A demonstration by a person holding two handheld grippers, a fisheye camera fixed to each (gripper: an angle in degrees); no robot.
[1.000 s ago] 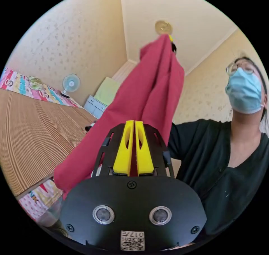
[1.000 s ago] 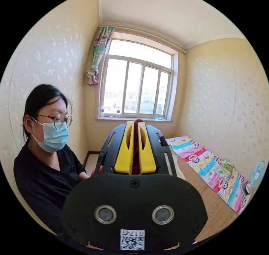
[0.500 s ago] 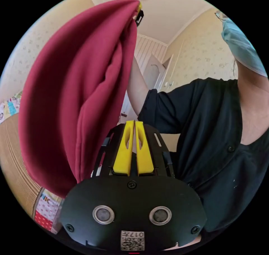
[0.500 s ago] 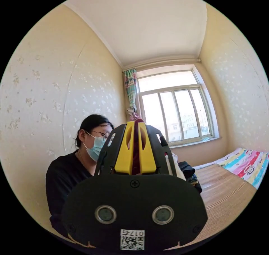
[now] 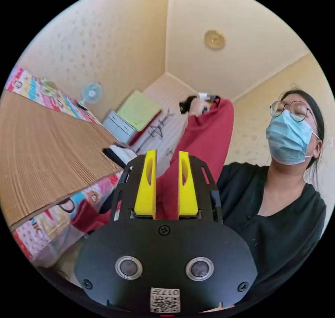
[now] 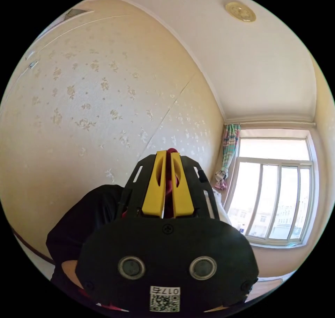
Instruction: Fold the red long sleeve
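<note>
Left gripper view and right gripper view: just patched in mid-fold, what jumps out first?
The red long sleeve hangs in the air in the left gripper view, running from the right gripper held high down past the left gripper, whose yellow jaws stand apart around the cloth without pressing it. In the right gripper view, the right gripper's jaws are shut on a red sliver of the garment, with a bright window beside.
</note>
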